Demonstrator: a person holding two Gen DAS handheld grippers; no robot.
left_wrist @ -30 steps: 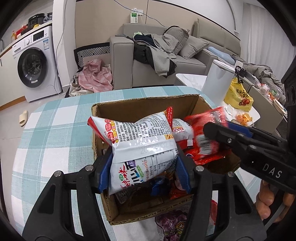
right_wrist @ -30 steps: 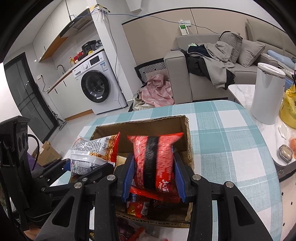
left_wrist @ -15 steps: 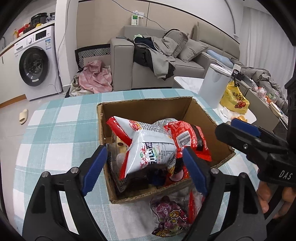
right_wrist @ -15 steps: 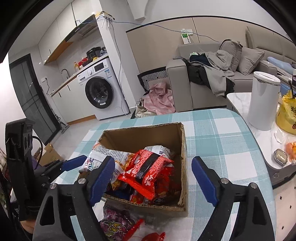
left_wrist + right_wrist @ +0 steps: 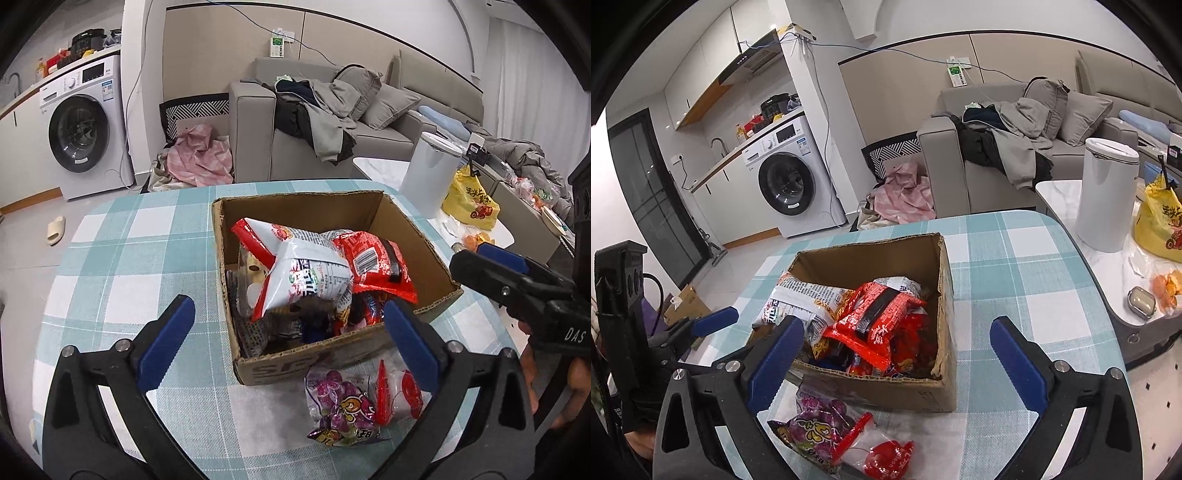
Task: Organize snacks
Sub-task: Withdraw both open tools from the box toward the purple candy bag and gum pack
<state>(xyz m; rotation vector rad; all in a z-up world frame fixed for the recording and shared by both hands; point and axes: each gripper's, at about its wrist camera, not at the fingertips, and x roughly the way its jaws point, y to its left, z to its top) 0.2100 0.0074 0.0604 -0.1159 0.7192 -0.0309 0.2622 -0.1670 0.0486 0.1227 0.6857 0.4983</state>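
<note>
Now both handheld grippers hang with jaws spread wide over an open brown cardboard box (image 5: pixel 402 236) of snacks on a round table covered in a teal-and-white checked cloth (image 5: pixel 122 266). Each set of jaws has just been opening, and nothing lies between the blue pads of either tool. The left gripper (image 5: pixel 291 332) sits at the near edge of the table, its pads flanking the box's near wall without touching it. The right gripper (image 5: pixel 897 350) hovers likewise over the box's near right corner; in the left wrist view it shows at far right, a hand (image 5: pixel 554 384) partly visible beneath it.

Inside the box, a white-and-red crinkled snack bag with printed text (image 5: pixel 306 273) lies tilted atop the pile, toward the left side. Just beside it on the right rests a red foil snack packet with a black stripe (image 5: pixel 373 266), leaning over smaller wrappers below that are too jumbled to tell apart. Outside, on the cloth just in front of the box's near wall, lie a purple-printed clear sweet bag (image 5: pixel 340 410) and, touching it on its right, a clear packet with red print (image 5: pixel 402 391).

Beyond the table stand a white front-loading washing machine (image 5: pixel 85 125) at far left, a grey sofa heaped with clothes (image 5: pixel 325 122), and a white cylindrical bin (image 5: pixel 428 166) on the right.
</note>
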